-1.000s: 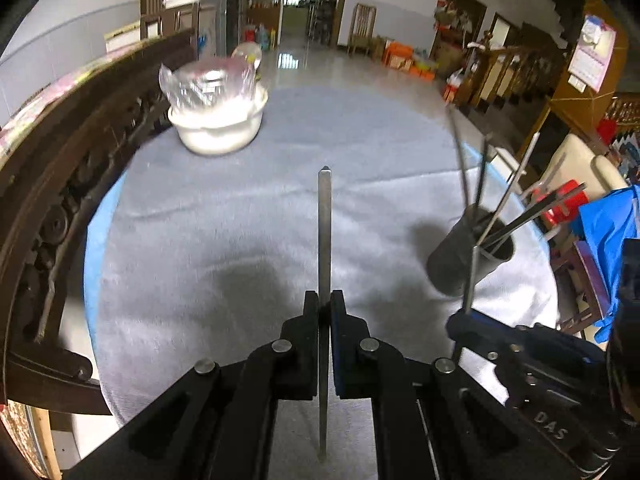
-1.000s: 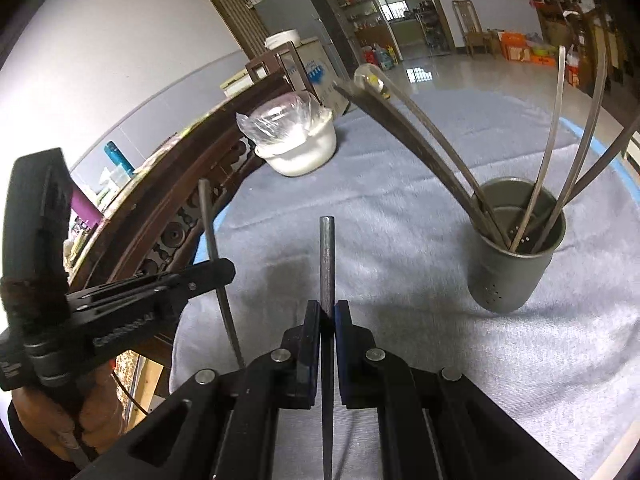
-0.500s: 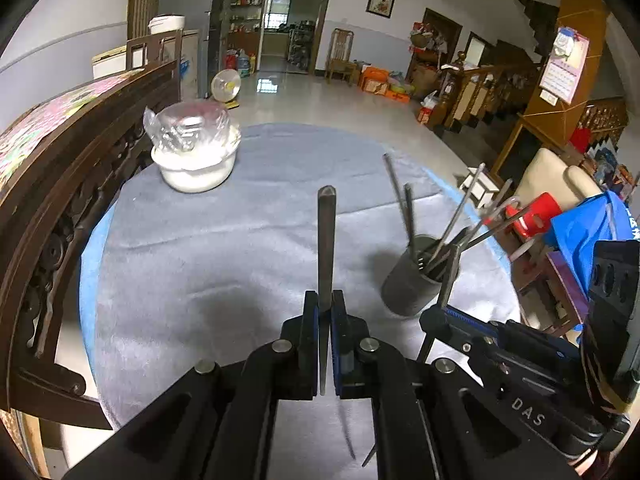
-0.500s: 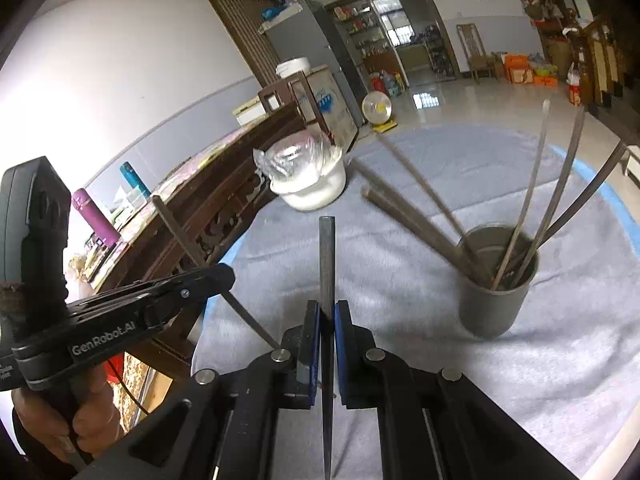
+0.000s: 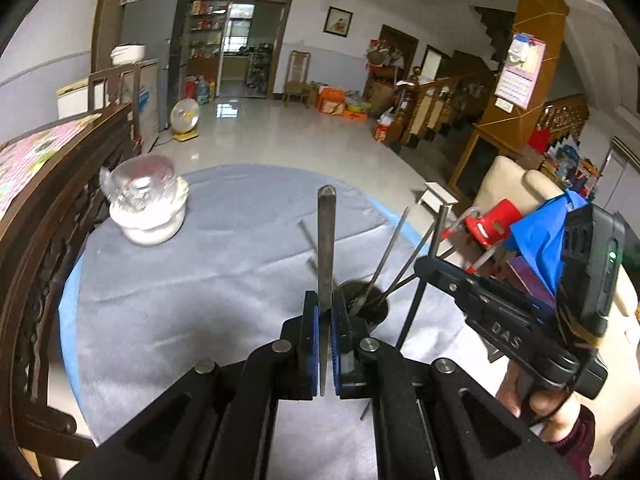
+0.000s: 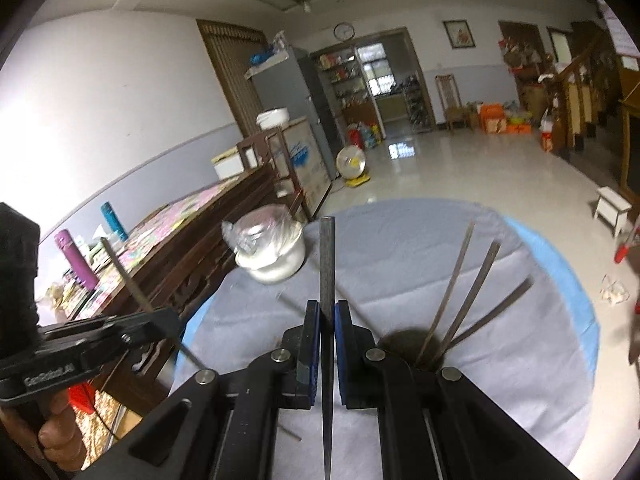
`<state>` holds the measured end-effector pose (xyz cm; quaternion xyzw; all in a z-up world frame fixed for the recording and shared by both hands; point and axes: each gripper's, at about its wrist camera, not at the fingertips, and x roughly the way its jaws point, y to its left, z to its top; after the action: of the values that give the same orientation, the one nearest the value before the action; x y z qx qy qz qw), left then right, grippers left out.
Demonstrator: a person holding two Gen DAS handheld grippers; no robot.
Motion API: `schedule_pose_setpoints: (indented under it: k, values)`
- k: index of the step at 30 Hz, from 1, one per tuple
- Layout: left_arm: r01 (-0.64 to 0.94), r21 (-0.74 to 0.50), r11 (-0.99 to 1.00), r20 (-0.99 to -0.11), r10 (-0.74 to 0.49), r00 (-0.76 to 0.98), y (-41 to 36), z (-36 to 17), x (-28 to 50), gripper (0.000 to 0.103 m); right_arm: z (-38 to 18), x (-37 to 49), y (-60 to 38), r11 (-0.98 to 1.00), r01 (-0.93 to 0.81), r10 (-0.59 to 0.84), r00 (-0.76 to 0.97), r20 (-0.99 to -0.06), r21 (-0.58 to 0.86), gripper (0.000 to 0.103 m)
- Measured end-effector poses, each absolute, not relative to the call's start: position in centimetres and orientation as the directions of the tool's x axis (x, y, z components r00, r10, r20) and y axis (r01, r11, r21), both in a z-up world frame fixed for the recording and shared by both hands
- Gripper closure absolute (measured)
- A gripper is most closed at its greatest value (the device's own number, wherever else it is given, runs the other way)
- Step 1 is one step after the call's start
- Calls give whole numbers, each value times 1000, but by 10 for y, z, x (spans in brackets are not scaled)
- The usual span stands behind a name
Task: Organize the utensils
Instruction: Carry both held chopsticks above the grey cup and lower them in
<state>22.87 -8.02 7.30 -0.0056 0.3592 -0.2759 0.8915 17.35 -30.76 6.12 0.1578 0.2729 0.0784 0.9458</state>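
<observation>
The round worktop (image 5: 168,304) wears a grey fleece cloth over a blue cover, with a white bowl (image 5: 150,224) wrapped in clear plastic near its far edge. The left hand-held gripper (image 5: 326,320) and right hand-held gripper (image 6: 327,320) are each clenched on a metal chopstick (image 5: 326,248), above the dark utensil cup (image 6: 404,344) of chopsticks. Beyond lies a glossy tiled floor (image 5: 280,136), a carved wooden bench (image 6: 192,256) and a wall clock (image 6: 344,31).

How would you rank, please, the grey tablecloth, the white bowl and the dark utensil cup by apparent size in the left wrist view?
1. Grey tablecloth, by far the largest.
2. White bowl, plastic-wrapped.
3. Dark utensil cup, though partly hidden behind the left gripper, so its rank below the bowl is unsure.
</observation>
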Motion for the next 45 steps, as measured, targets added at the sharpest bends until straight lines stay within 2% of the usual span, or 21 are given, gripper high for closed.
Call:
schedule_pose_setpoints:
  k: [11,20,32,45]
  values:
    - [538,-190,821,-574,-538,618,-118,118,239,97,102,191,-338,950,-5,141,899,-415,312,95]
    - [521,-181,834,-549,-525,650,-151,114,257,97,108,213,-355,961,72,31,931,-363,268,95]
    - [473,-202,858,-619,-486,617,-173,70,283,97,69,228,-365,956,112,0,925,-381,273,95]
    - [466,-168,869,-643,-455,616,-182,58,277,97,57,218,-372,947,119,9,918,-397,297,95]
